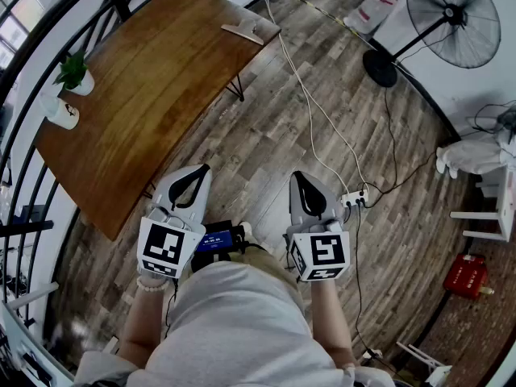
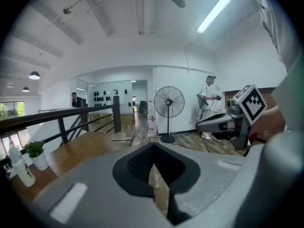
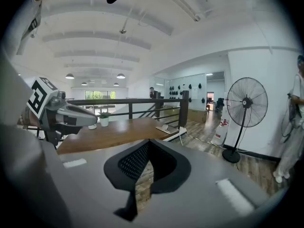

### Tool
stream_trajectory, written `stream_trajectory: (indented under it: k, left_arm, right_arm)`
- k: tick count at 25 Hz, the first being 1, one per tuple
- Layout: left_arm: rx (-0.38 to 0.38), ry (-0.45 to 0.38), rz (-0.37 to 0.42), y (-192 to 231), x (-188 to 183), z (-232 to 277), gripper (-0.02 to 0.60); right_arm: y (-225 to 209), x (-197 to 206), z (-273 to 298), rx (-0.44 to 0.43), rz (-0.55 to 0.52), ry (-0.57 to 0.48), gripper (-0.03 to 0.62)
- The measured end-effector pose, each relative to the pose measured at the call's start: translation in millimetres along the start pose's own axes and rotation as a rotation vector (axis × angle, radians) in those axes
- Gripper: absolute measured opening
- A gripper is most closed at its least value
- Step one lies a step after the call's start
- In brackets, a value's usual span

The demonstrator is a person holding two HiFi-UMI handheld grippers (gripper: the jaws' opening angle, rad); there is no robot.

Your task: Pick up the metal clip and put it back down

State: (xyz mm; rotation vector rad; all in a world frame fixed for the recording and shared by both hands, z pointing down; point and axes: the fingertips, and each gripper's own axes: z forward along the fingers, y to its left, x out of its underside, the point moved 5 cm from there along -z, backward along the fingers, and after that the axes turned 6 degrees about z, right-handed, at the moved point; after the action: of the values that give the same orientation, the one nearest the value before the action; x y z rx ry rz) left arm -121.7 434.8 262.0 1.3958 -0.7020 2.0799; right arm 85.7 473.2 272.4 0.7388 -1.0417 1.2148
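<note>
Wooden floor (image 1: 339, 135) fills most of the head view. The big brown worktop (image 1: 161, 95) runs up the left side, with a black railing (image 1: 24, 184) beyond it. A standing fan (image 1: 451, 10) sits top right by the white wall. We hold both tools out in front over the floor, side by side and apart, angled slightly down. The left tool (image 1: 201, 171) is near the worktop's near corner and the right tool (image 1: 297, 176) is out over bare floor. Each gripper view shows the same thing: jaws brought together at the tips, nothing between them, only floor planks showing through the gap behind the tips. So both tools are closed and empty. A red box (image 1: 465, 275) sits on the floor at right. A small device with a blue screen (image 1: 216, 239) sits at our waist between the tools. A white power strip (image 1: 353, 198) lies on the floor just right of the right tool, its cable running up towards the worktop's far end. A potted plant (image 1: 74, 72) and a white pot (image 1: 60, 113) stand on the worktop's left edge. The metal clip (image 1: 250, 31) looks to be the pale flat piece lying at the far end of the worktop, well apart from both tools; it is too small to confirm.
</note>
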Motion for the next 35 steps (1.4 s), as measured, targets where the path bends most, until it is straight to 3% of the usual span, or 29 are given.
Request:
stream_trajectory:
  k: [16,26,31,35]
  left_arm:
    - [0.006,-0.008,0.002,-4.9,-2.6,0.6,0.000]
    - [0.005,-0.026,-0.034,-6.9,-2.9,-0.6,0.009]
    - [0.019,-0.020,-0.063,-11.4,-2.4,1.0,0.084]
    - [0.003,-0.013,-0.062,-13.9,-5.7,3.2,0.097]
  right_arm:
    - [6.8,-0.5,-1.5,-0.031,-0.005,-0.007,0.021]
    - [8.8,0.4,-3.7,-0.081,0.065,-0.025,0.023]
    - [5.4,0.0,-2.8,-0.100,0.102,-0.034,0.099]
    - [-0.1,-1.3,-2.1,-0.115,0.110,-0.032,0.147]
